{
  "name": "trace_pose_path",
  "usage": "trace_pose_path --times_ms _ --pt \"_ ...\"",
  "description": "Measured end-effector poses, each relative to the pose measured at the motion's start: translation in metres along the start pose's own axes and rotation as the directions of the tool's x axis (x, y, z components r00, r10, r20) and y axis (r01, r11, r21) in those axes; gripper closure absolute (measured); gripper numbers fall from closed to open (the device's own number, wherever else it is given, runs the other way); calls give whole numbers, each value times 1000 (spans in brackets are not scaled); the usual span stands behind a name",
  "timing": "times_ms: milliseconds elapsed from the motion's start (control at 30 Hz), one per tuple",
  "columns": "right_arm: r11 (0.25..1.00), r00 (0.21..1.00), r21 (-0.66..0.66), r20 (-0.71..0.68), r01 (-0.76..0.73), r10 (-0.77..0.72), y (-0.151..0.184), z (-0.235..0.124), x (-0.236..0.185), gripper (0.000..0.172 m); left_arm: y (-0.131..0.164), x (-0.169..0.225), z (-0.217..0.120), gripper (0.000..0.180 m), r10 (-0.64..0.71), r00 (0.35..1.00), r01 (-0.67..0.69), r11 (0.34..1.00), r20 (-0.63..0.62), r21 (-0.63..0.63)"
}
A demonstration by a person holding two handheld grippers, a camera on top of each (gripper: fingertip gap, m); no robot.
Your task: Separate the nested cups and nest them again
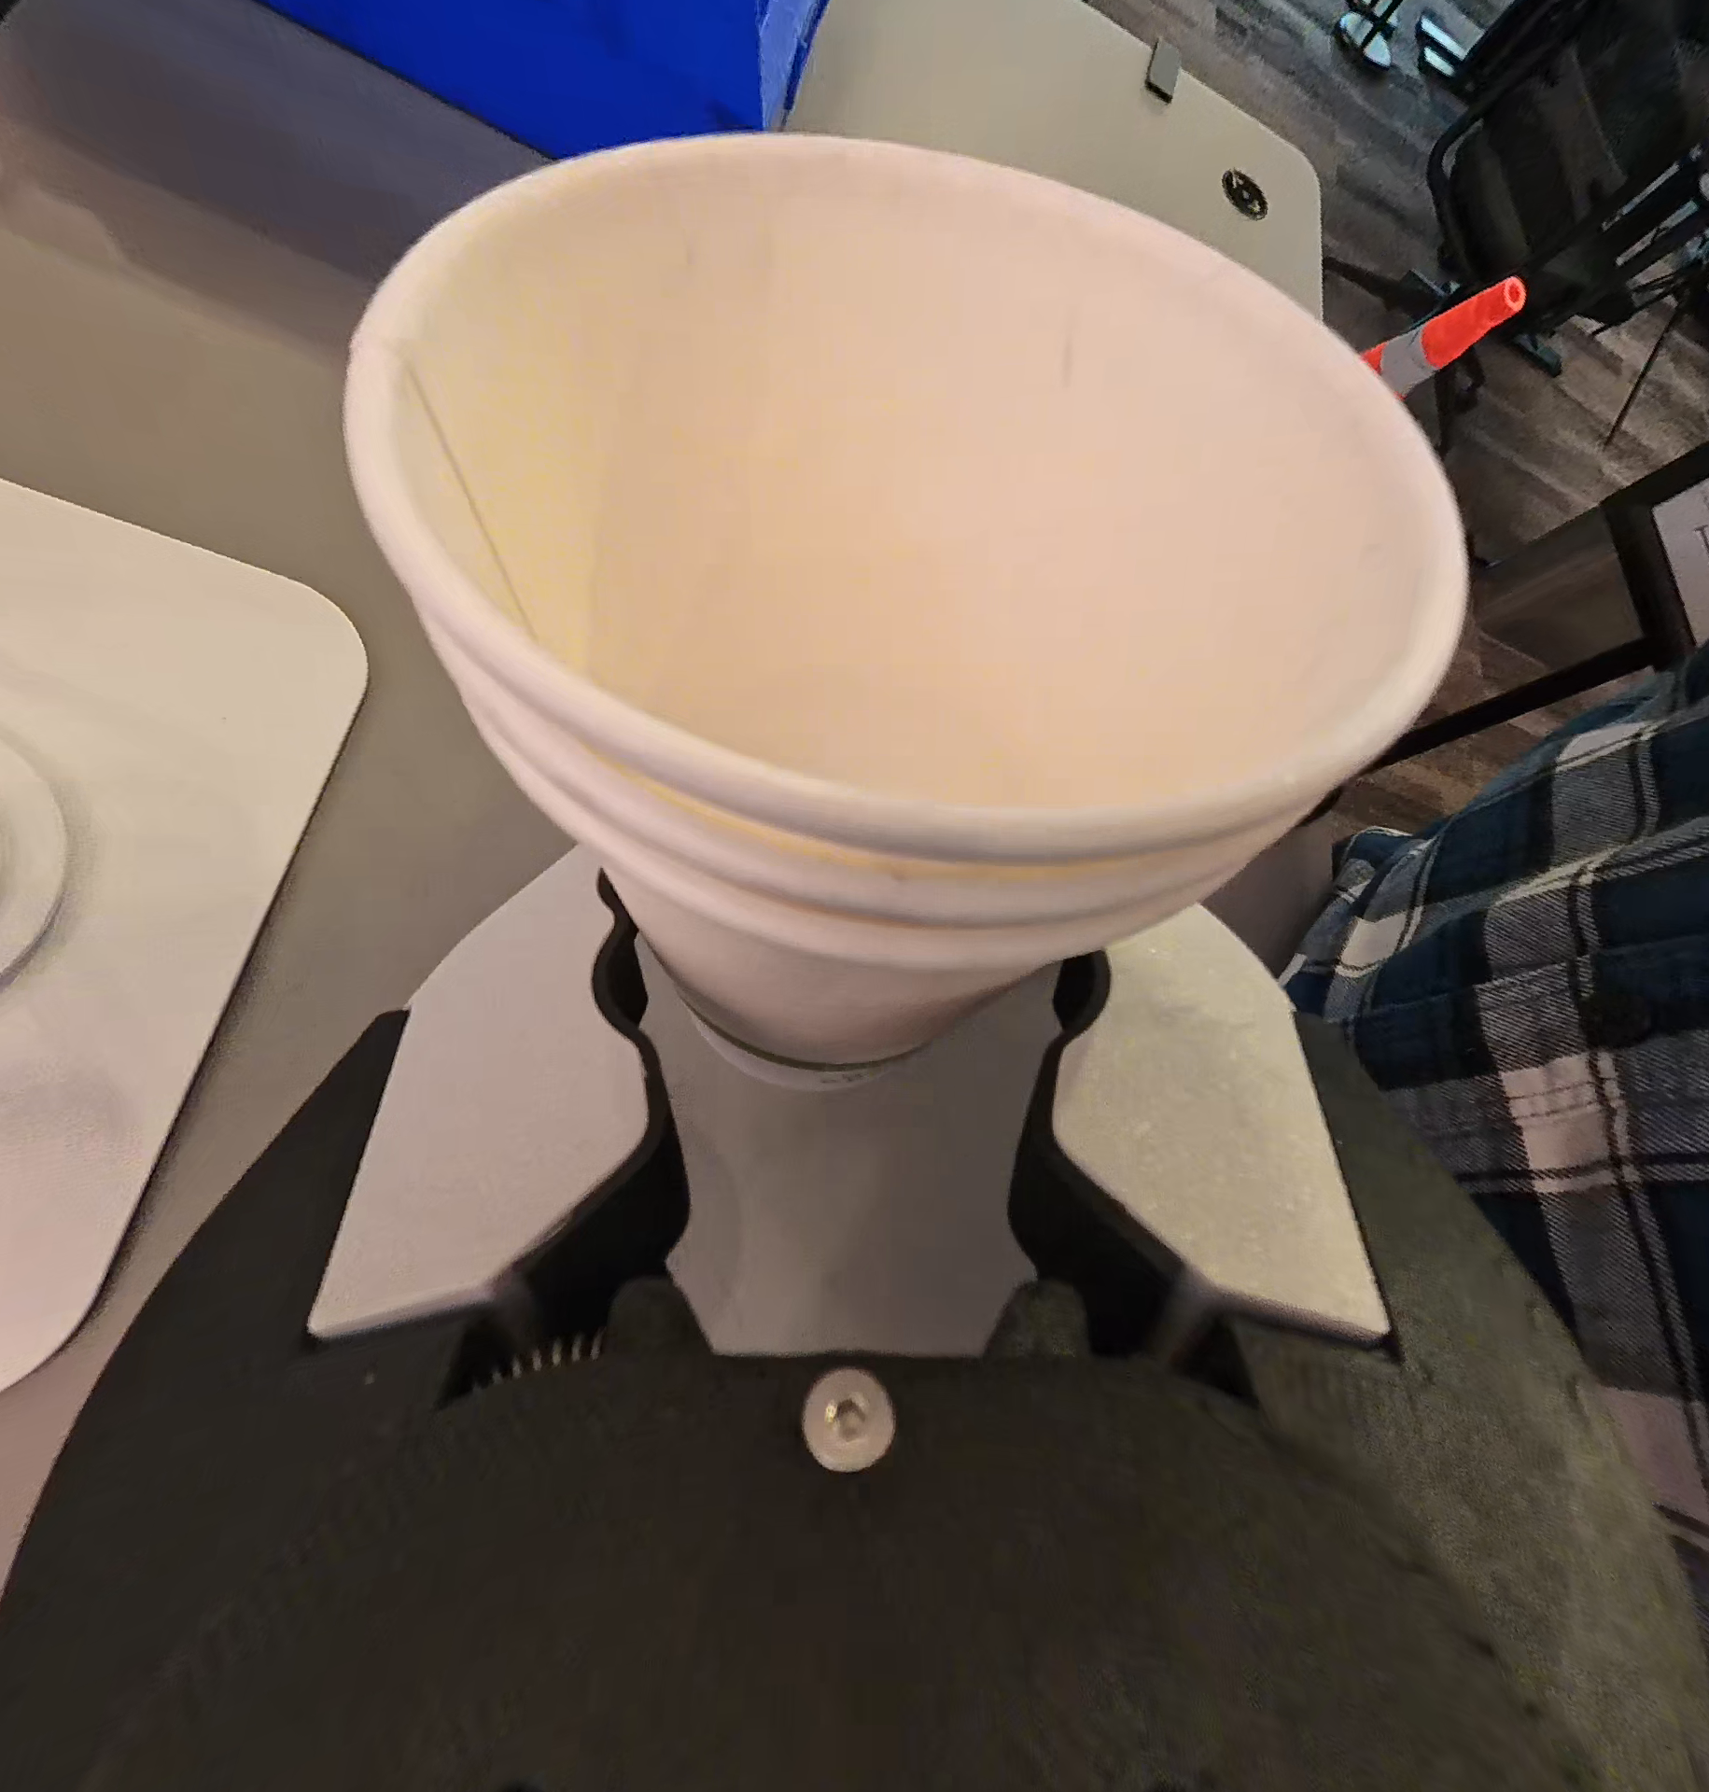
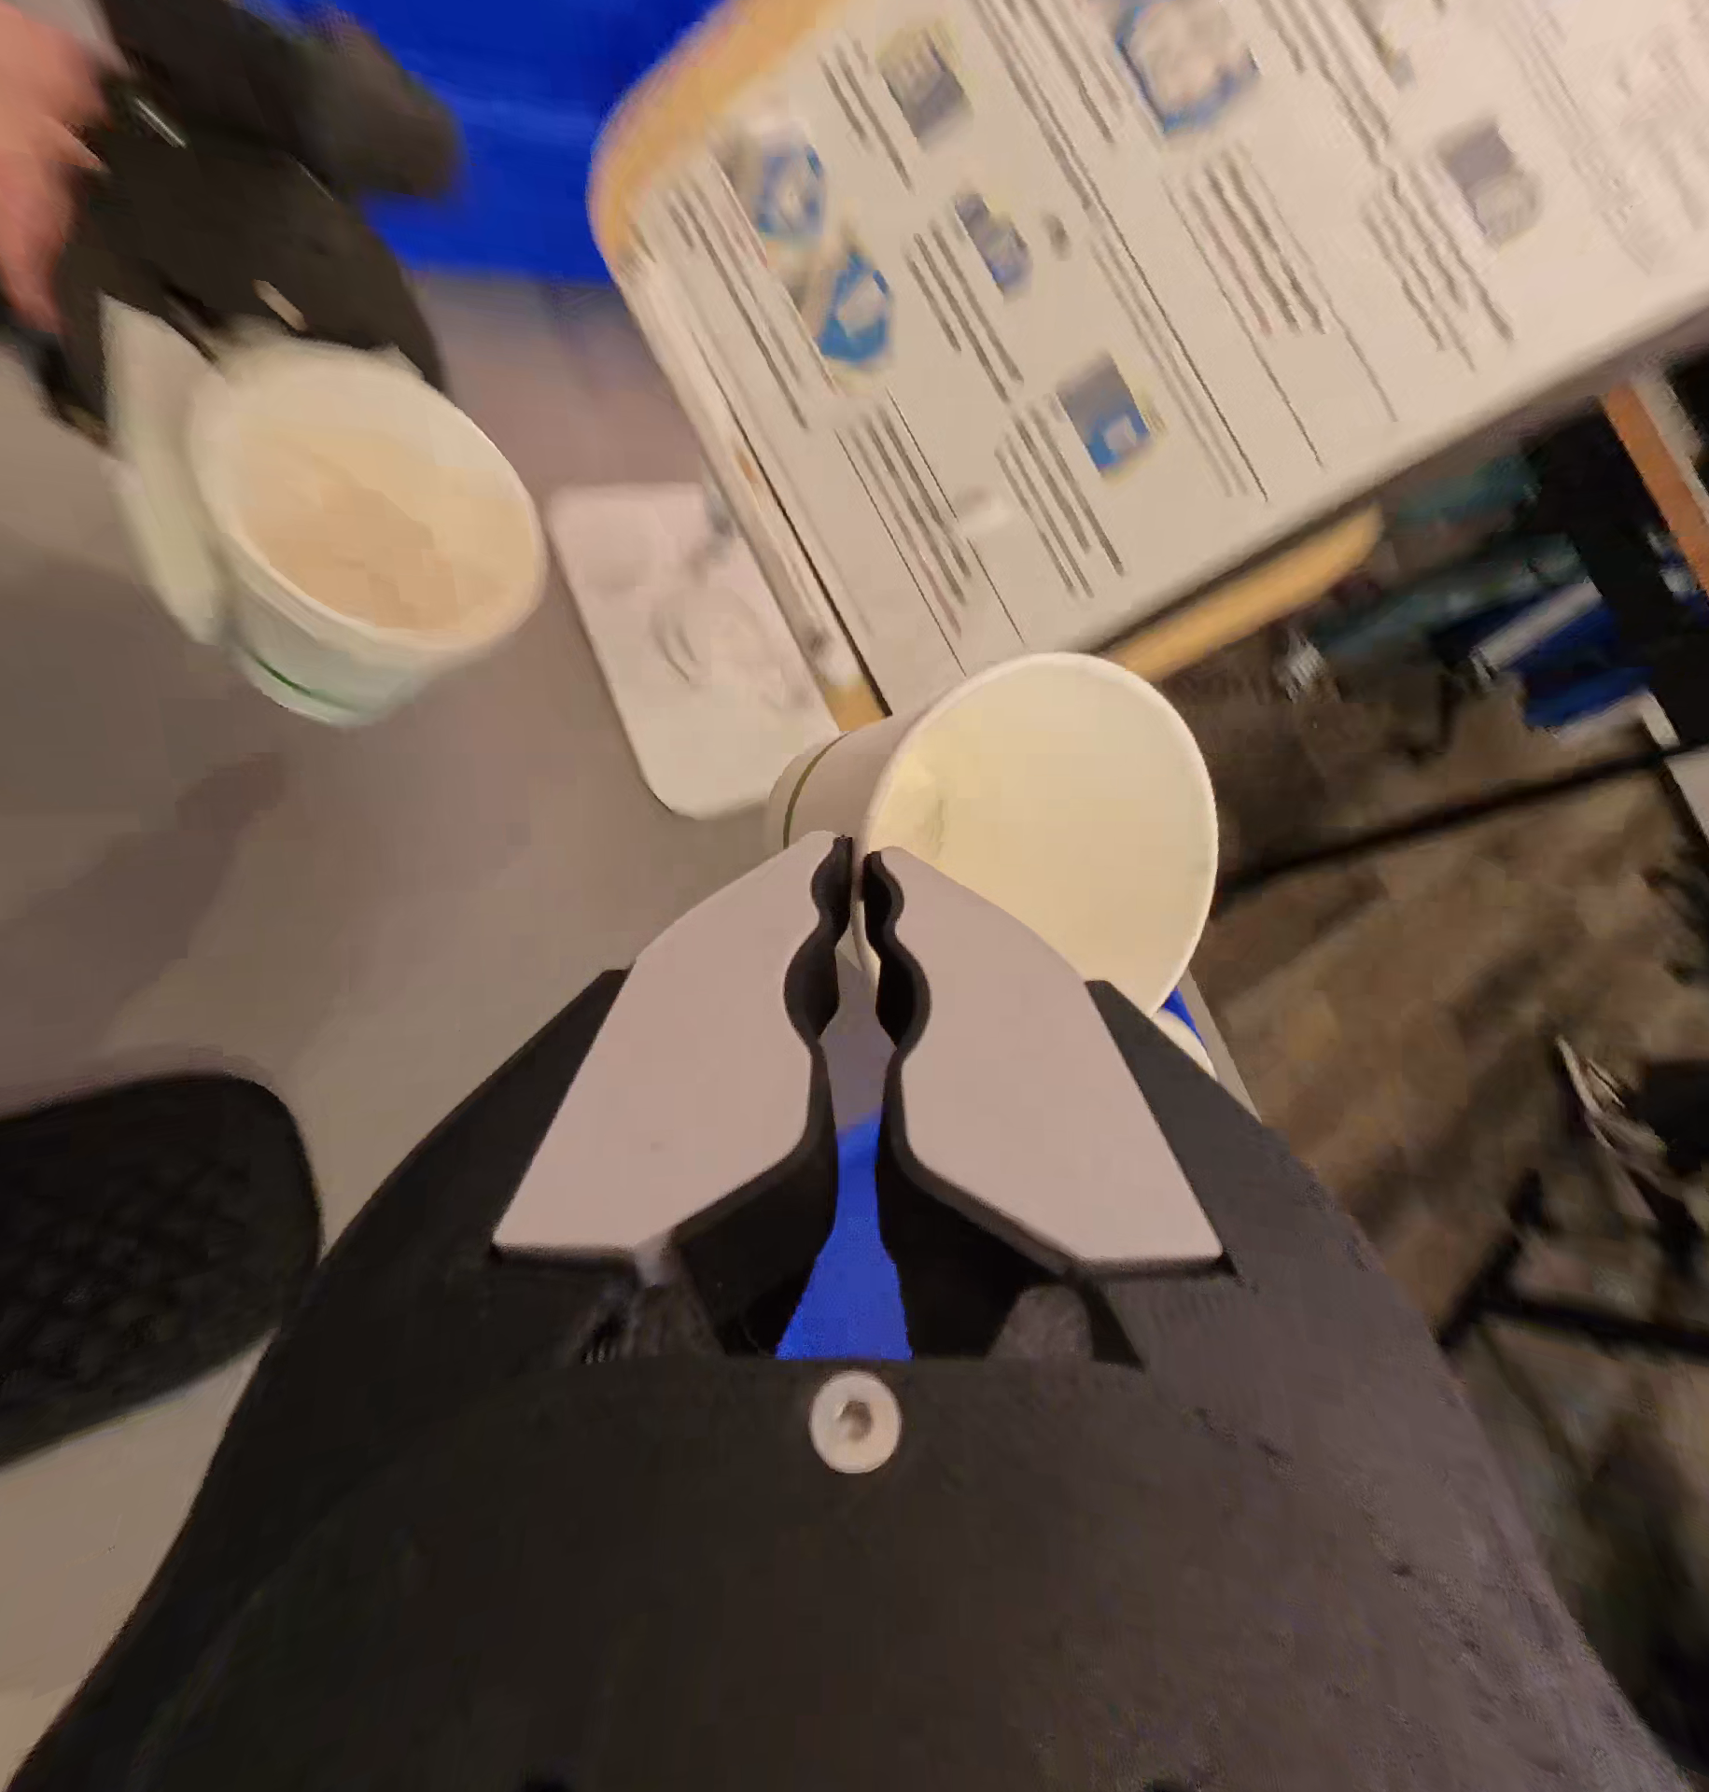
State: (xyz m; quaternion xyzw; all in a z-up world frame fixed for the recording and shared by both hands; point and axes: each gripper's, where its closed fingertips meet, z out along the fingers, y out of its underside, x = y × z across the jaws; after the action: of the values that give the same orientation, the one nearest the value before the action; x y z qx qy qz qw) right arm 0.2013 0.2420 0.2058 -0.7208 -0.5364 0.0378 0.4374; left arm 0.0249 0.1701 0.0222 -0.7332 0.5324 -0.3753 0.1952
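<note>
In the left wrist view my left gripper (image 1: pixel 850 931) is shut on the lower body of a stack of nested white paper cups (image 1: pixel 879 485). Three rims show, one inside the other, and the mouth faces the camera. Both pads touch the stack's sides. The right wrist view shows the same stack (image 2: pixel 365 543) held above the table by the left gripper (image 2: pixel 200 291), with a hand behind it. My right gripper (image 2: pixel 855 863) is shut on the wall of a single white paper cup (image 2: pixel 1054 824) at its rim, one finger inside and one outside. That cup hangs tilted on its side.
A white tray (image 1: pixel 103 873) lies on the grey table (image 1: pixel 200 291) at the left; it also shows in the right wrist view (image 2: pixel 695 630). A blue bin (image 1: pixel 559 58) stands behind. A board with printed sheets (image 2: pixel 1122 291) leans at the right. A plaid sleeve (image 1: pixel 1558 970) is close at the right.
</note>
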Motion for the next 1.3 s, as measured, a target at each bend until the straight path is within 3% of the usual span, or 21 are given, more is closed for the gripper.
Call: trace_pose_path --times_ms 267,500,967,1200,1300 --pt "950 994 -309 -110 -55 22 116 26 51 169 4 -3 5 96 -28 1000 28 1000 1 -6" --pt "903 994 -418 -70 -101 79 183 67 56 168 6 -5 4 96 -50 999 50 999 14 -6" --pt "878 993 -466 -14 -109 115 225 112 48 168 6 -8 11 96 -69 998 69 998 16 -8" --pt "891 991 -437 5 -121 137 220 119 46 168 4 -8 13 96 -67 998 68 998 12 -12" --pt "887 988 -441 4 -139 156 219 116 48 146 4 -8 14 96 -67 998 67 998 11 -12"
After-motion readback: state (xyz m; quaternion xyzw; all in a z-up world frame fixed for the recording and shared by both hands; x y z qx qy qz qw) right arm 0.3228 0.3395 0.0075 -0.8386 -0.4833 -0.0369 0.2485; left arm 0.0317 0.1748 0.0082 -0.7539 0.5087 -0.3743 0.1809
